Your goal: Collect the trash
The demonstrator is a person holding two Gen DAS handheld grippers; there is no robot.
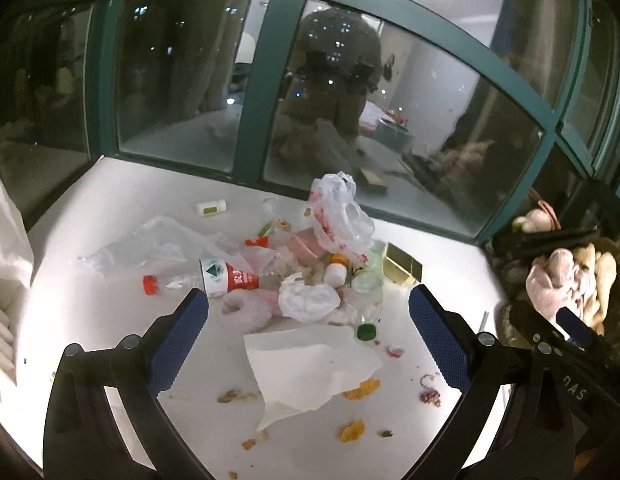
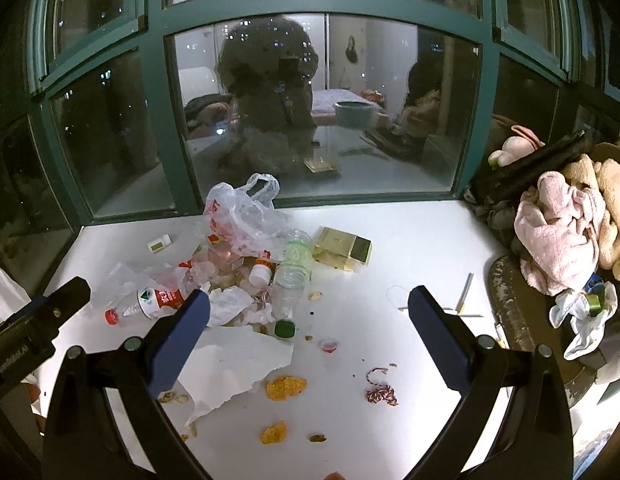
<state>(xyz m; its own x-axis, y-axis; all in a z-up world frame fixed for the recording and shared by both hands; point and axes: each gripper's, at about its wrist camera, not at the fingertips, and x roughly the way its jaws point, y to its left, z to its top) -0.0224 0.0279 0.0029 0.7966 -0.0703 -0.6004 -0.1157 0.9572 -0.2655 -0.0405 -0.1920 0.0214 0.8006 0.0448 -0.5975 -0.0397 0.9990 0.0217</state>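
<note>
A heap of trash lies on the white table (image 1: 110,320) by the window. It holds a clear bottle with a red cap and label (image 1: 214,278) (image 2: 150,300), a red-printed plastic bag (image 1: 342,212) (image 2: 238,216), a torn white paper sheet (image 1: 306,368) (image 2: 234,360), a green cap (image 1: 366,333) (image 2: 285,328), a gold box (image 1: 402,268) (image 2: 342,250) and orange crumbs (image 2: 286,387). My left gripper (image 1: 310,304) hangs open over the paper, near the bottle. My right gripper (image 2: 310,300) is open above the bare table right of the heap. Neither holds anything.
A pile of plush toys and a pink cloth (image 2: 558,224) (image 1: 558,284) sits at the table's right edge. A small white pill bottle (image 1: 211,208) (image 2: 160,244) lies apart at the back left. Red-white string (image 2: 380,394) and thin sticks (image 2: 466,294) lie on the right. Window glass stands close behind.
</note>
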